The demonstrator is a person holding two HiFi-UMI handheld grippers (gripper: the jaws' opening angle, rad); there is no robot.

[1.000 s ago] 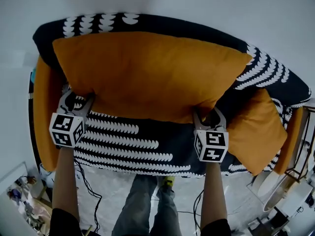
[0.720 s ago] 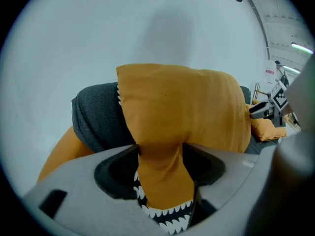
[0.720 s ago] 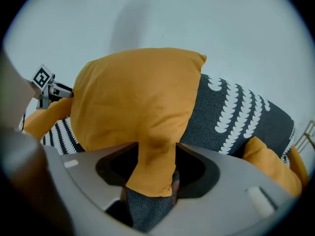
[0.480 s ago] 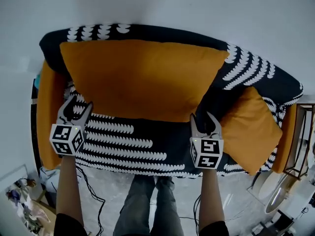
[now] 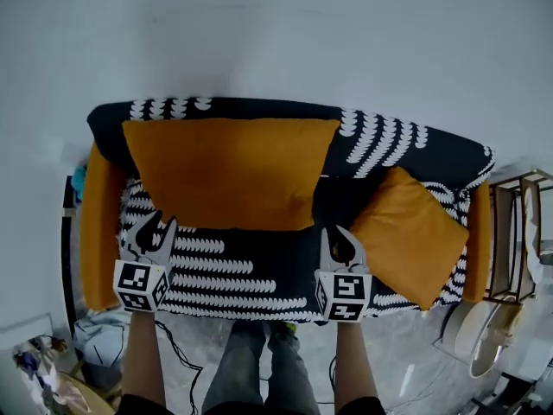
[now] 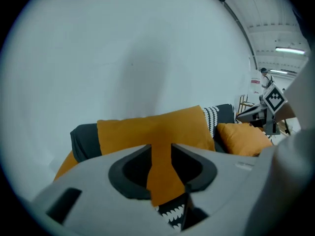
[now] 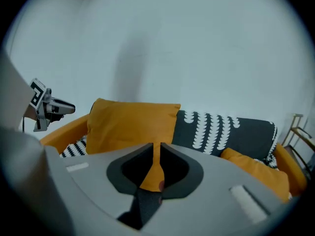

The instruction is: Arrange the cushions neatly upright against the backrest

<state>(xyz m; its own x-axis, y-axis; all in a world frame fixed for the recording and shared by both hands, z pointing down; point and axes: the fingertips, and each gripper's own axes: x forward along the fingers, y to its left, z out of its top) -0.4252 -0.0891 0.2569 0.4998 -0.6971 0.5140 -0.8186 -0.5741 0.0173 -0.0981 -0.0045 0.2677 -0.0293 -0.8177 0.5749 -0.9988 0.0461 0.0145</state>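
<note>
Both claws have let go and backed off empty, the left gripper (image 5: 160, 225) closing to a narrow gap and the right gripper (image 5: 335, 233) closing almost together, leaving the large orange cushion (image 5: 229, 171) upright against the backrest (image 5: 389, 141) while the small orange cushion (image 5: 406, 232) slumps at the right end.

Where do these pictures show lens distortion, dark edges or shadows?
Head view: fisheye bends the black sofa with white scale pattern into an arc. Left gripper view: round dark border; grey shadow on the white wall. Right gripper view: same border; wall shadow above the large orange fabric cushion.
</note>
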